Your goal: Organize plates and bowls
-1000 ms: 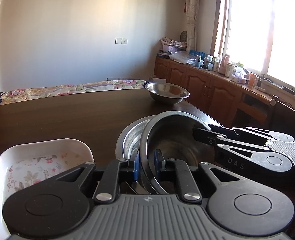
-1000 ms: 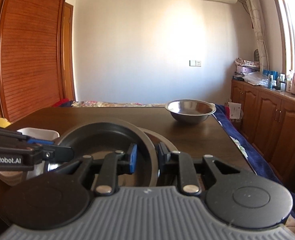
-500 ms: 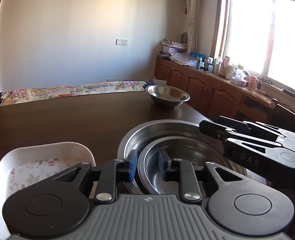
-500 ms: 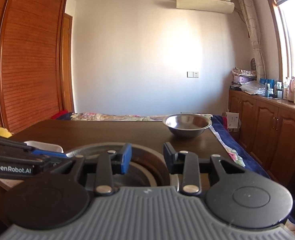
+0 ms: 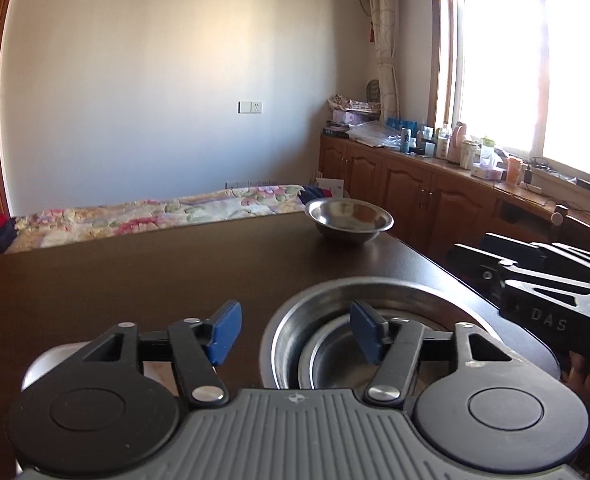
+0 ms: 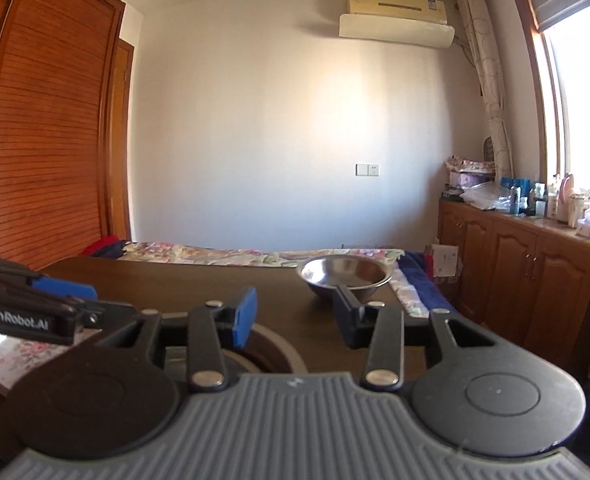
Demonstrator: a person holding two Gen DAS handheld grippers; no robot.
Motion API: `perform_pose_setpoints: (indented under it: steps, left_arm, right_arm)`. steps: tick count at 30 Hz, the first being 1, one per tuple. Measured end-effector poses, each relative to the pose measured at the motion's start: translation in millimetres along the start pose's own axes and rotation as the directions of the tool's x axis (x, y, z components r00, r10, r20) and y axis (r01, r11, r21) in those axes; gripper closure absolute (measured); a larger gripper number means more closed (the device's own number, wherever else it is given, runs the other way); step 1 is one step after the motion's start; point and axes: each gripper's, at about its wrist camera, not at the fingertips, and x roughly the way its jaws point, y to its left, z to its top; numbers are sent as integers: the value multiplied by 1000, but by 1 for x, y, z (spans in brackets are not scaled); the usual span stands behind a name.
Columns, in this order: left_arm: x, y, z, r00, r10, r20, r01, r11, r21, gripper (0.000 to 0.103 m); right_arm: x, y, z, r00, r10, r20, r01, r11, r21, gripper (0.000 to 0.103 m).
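Where the dark wooden table (image 5: 135,280) runs back towards the floral bedspread (image 5: 155,212), its left and middle lie bare, with open room for moving; its right edge drops off just beside the nested steel bowls (image 5: 359,320), the smaller one sitting inside the larger; a lone steel bowl (image 5: 349,220) stands near the far right corner, well apart; the left gripper (image 5: 295,330) hangs spread wide and holding nothing, one finger over the nest; the right gripper (image 6: 295,316) is likewise spread and empty; only the right wrist view shows the white floral dish (image 6: 19,354) at the left.
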Motion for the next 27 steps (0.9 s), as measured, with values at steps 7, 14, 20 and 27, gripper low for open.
perform_pose_setpoints:
  steps: [7,14,20,27]
  left_arm:
    - [6,-1,20,1000,16,27,-17,999,34,17]
    - [19,-5,41,999,-4,35,1,997,76,11]
    - [34,-13,55,999,-15,30,12,995,103,6]
    - [55,-19,67,999,-53,-5,53,991,123,4]
  right_arm:
    - [7,-20,9,1000,-2,2,2,1000,9,56]
    - [32,-40,18,999,-18,-28,17,1000,-18,43]
    - [48,-47,27,999,-22,-33,19,997,-73,31]
    - [64,-59,35,998,4,-59,-8,998,-66,26]
